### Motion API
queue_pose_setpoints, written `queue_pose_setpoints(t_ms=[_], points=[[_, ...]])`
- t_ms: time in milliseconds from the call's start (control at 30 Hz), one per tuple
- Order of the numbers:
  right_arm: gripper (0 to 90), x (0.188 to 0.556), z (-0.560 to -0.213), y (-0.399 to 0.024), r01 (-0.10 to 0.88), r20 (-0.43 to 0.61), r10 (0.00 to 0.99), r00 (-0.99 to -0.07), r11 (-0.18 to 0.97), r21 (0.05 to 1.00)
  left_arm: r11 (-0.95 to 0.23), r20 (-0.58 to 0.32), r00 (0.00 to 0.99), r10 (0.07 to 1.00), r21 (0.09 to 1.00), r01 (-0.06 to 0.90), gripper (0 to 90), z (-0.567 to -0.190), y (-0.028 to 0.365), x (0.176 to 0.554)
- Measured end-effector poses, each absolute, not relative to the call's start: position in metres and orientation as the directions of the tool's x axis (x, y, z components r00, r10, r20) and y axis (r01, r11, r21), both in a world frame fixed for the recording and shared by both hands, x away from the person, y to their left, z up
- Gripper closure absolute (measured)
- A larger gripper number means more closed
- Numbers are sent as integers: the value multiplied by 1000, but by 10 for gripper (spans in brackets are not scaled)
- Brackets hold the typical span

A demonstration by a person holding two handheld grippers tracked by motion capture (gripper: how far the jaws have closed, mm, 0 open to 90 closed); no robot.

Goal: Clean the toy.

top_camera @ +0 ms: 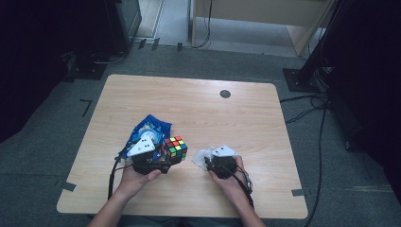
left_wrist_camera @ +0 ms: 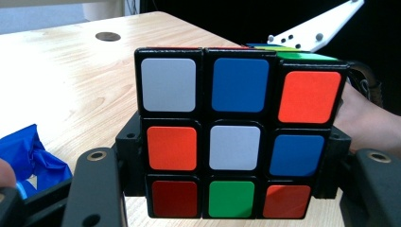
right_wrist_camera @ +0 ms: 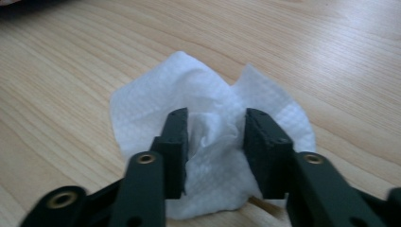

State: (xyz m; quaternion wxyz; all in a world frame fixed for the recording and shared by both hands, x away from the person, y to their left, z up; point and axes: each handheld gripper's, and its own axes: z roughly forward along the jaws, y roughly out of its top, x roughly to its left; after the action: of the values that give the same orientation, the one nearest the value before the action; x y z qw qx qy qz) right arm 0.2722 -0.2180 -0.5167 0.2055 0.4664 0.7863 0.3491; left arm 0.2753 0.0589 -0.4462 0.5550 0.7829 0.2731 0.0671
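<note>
A scrambled Rubik's cube [top_camera: 175,147] is clamped by its sides in my left gripper [top_camera: 169,155], a little above the table. In the left gripper view the cube [left_wrist_camera: 236,137] shows a white centre face, with my left gripper [left_wrist_camera: 231,163] shut on its lower half. A crumpled white tissue [top_camera: 200,156] lies on the table just right of the cube. My right gripper [top_camera: 209,160] is down over it. In the right gripper view the tissue [right_wrist_camera: 151,99] has a raised fold between the jaws of my right gripper [right_wrist_camera: 215,137], and a gap still shows beside each pad.
A blue plastic bag [top_camera: 149,126] lies behind my left gripper and shows as the blue bag [left_wrist_camera: 26,153] at lower left. The wooden table [top_camera: 217,118] has a dark round hole [top_camera: 225,93] near its far edge. The person's right hand [left_wrist_camera: 369,123] is close beside the cube.
</note>
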Motion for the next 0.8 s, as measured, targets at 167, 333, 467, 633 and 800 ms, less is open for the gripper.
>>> queue_pose_setpoints(t_ms=[167,333,467,633,800], points=[[844,274,-517,-225,588,2,882,-472,313,746,-249,-181,846,502,906,342,340,-447,57,274],[879,266,-502,-225,538,60,865,-498,253,804,-272,-146,849,507,908,318,340,-449,55,273],[879,251,-470,-223,414,83,839,-537,176,893,-311,-92,850,518,906,288,340,-452,50,270],[878,222,-429,-215,245,123,742,-659,58,968,-365,-33,863,503,897,247,340,-454,41,264],[878,207,-415,-195,185,87,666,-741,79,980,-411,25,875,483,889,201,340,-454,31,256]])
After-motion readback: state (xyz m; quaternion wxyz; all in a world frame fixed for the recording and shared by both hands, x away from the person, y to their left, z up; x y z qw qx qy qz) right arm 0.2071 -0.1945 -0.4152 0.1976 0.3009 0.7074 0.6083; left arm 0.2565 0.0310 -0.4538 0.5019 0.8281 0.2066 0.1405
